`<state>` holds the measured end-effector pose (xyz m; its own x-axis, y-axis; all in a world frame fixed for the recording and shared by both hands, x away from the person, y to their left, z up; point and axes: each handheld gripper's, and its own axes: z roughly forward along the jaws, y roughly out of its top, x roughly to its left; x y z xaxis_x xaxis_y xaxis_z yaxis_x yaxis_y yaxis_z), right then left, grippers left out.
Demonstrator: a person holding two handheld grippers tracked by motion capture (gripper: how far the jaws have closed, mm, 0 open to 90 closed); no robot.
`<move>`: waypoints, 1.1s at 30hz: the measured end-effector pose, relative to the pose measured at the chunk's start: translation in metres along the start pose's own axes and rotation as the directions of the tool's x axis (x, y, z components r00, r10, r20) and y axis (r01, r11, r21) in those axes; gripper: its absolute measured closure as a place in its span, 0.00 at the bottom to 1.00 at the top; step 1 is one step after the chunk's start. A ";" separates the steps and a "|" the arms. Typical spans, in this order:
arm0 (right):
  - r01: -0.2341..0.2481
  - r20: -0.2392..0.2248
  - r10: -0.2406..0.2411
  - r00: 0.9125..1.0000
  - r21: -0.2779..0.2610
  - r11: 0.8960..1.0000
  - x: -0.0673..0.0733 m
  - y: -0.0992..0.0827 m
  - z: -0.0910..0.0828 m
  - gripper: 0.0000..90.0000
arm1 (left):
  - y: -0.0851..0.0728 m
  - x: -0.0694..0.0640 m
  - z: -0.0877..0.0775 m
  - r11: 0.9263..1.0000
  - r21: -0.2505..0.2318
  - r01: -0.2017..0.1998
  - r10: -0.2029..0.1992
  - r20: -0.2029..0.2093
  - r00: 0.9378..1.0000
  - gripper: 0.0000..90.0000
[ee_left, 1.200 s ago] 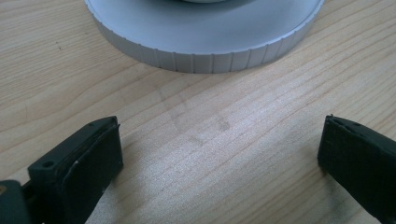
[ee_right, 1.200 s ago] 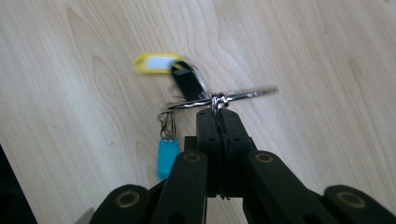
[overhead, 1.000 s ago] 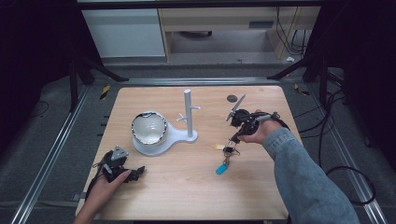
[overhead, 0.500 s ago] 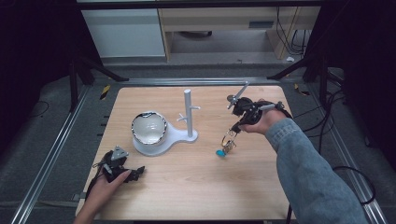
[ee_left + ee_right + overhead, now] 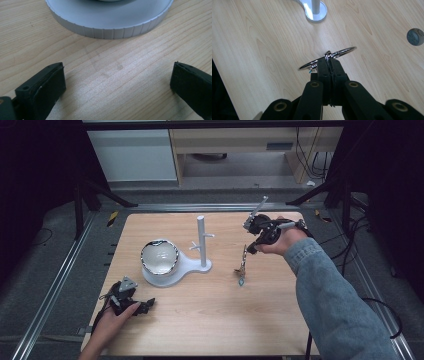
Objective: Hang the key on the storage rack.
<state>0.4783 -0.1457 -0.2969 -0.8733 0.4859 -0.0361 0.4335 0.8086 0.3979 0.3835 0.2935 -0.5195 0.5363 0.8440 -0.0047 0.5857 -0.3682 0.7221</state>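
My right gripper (image 5: 249,249) hovers over the right half of the wooden table (image 5: 210,320), shut on a metal key ring (image 5: 342,52). A small bunch of keys with a blue tag (image 5: 242,268) hangs from the ring, clear of the wood or just above it. In the right gripper view the jaws (image 5: 328,63) are pressed together on the ring. Left of it stands a white stand (image 5: 201,242) with a post, short pegs and a round dish (image 5: 159,257). My left gripper (image 5: 144,305) lies at the near left, open and empty (image 5: 117,82), facing the stand's ribbed base (image 5: 110,25).
A small grey round cap (image 5: 415,36) is set in the tabletop beyond the ring. Metal rails (image 5: 60,285) run along the table's sides, and a cabinet (image 5: 135,155) and shelves stand behind it. Cables (image 5: 350,245) trail at the right.
The right gripper has risen and moved a little toward the far side, lifting the keys off the table so they now dangle. The left gripper has stayed put.
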 end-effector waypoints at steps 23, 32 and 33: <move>0.023 0.030 -0.023 0.999 -0.002 1.000 0.001 0.023 -0.017 0.98 | 0.000 0.000 0.000 1.000 0.002 -0.001 0.001 0.000 1.000 0.00; 0.039 0.029 -0.039 0.999 0.000 0.999 0.001 0.038 -0.022 0.98 | 0.000 0.000 0.000 1.000 0.002 -0.001 0.001 0.000 1.000 0.00; 0.045 0.028 -0.045 0.999 -0.003 0.999 0.001 0.040 -0.023 0.98 | 0.000 0.000 0.000 1.000 0.001 0.000 0.000 0.000 1.000 0.00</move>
<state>0.4895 -0.1207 -0.2600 -0.8851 0.4585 -0.0795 0.3935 0.8286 0.3982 0.3835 0.2935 -0.5194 0.5365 0.8439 -0.0044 0.5864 -0.3691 0.7210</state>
